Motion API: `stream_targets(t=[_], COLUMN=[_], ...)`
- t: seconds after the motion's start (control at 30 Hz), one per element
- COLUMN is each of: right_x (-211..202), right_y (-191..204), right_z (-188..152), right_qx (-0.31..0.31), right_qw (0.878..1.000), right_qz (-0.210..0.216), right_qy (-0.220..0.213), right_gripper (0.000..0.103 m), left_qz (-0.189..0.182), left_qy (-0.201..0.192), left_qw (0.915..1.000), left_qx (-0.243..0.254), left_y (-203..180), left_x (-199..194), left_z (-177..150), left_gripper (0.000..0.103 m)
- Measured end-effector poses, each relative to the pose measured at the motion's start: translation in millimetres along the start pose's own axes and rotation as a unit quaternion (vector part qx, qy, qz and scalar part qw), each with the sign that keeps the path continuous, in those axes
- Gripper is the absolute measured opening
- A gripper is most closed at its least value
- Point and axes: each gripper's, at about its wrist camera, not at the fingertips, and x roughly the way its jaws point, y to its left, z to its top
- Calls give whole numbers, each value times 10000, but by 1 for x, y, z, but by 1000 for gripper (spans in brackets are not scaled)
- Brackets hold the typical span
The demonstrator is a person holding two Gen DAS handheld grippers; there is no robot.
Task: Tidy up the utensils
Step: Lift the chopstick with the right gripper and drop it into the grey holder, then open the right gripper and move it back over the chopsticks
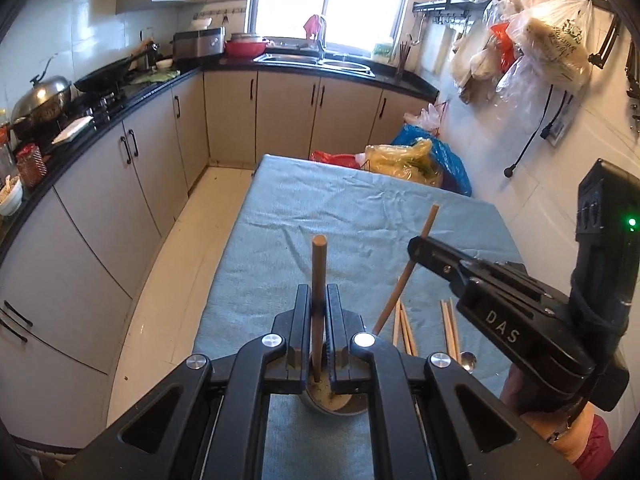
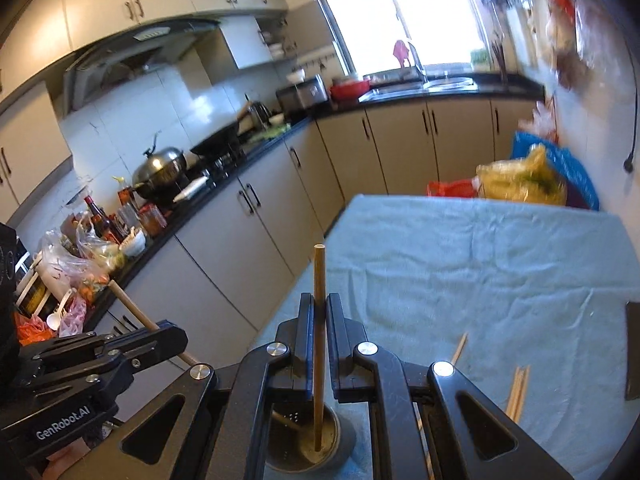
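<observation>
Both tongs (image 1: pixel 319 300) (image 2: pixel 319 308) clamp chopsticks (image 1: pixel 319 276) (image 2: pixel 319 300) — over the holder (image 2: pixel 310 440)

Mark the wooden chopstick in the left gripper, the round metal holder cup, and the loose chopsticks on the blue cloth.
Wooden chopstick (image 1: pixel 319 264), left wrist view, upper shaft.
Round metal holder cup (image 2: pixel 344 438), right wrist view, rim.
Loose chopsticks (image 1: pixel 450 328), left wrist view, mid-shafts.

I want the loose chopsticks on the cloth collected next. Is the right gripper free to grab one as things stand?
Probably not yet. The right gripper is shut on a chopstick above the holder cup. The loose chopsticks lie unblocked on the blue cloth, so once it lets go the way looks free.
</observation>
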Motion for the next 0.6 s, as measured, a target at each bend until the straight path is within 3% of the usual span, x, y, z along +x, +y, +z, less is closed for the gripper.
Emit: stream_targets(t=[0.43, 0.5, 0.53, 0.6], right_x=[26, 26, 25, 21], right_y=[-10, -10, -9, -10], right_z=[-6, -6, -6, -6], right_qx=[235, 211, 208, 206], right_qw=[9988, 9988, 9988, 9989], right_qz=[147, 130, 129, 160], right_qy=[406, 424, 432, 401], right_gripper=[7, 12, 19, 28], left_qz=[-156, -179, -183, -128], left_qy=[248, 262, 242, 131], left_qw=[9991, 9989, 9990, 9993], left_qx=[-296, -334, -342, -341], left_y=[28, 30, 30, 31], left_x=[36, 36, 35, 29], left_z=[-2, -2, -2, -2], left_gripper=[8, 19, 29, 33])
